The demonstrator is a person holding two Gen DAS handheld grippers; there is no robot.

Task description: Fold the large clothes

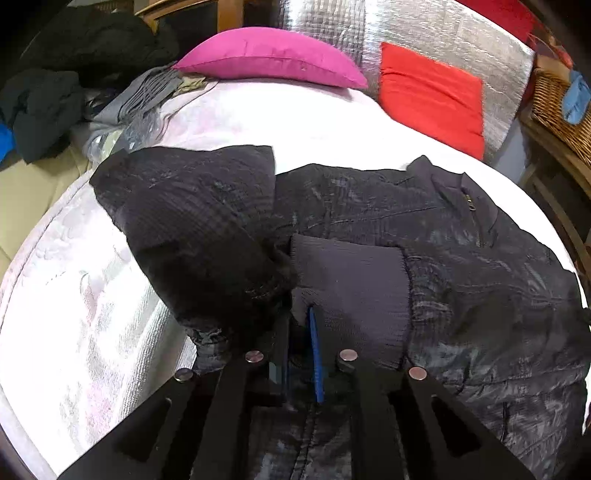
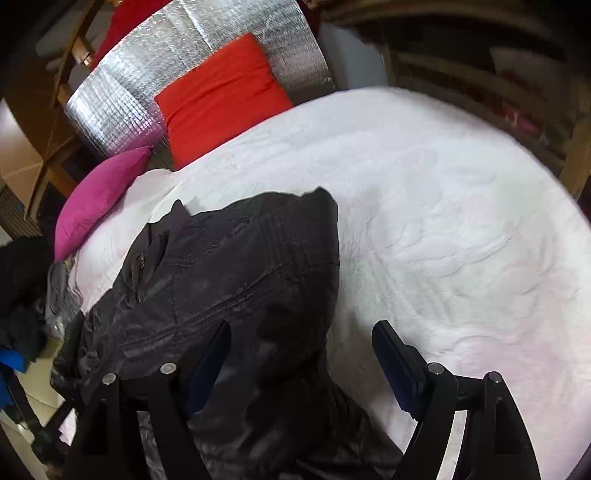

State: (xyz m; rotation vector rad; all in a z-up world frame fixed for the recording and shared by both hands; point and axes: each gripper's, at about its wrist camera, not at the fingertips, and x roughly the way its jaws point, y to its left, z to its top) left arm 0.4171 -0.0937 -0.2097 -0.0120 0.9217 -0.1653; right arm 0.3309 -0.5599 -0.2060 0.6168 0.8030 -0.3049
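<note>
Black quilted jacket [image 1: 461, 258] has its ribbed cuff [image 1: 351, 291] pinched in the left gripper [image 1: 301, 354], while the right gripper [image 2: 303, 354] gapes wide above it.

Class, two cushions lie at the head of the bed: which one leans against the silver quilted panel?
The red square cushion leans against the silver panel; the magenta oval cushion lies on the white bedspread.

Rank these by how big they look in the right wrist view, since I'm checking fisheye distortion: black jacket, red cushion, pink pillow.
1. black jacket, by far the largest, though it lies nearest the camera.
2. red cushion.
3. pink pillow, smallest as seen, but partly cut off behind the white bedspread.
</note>
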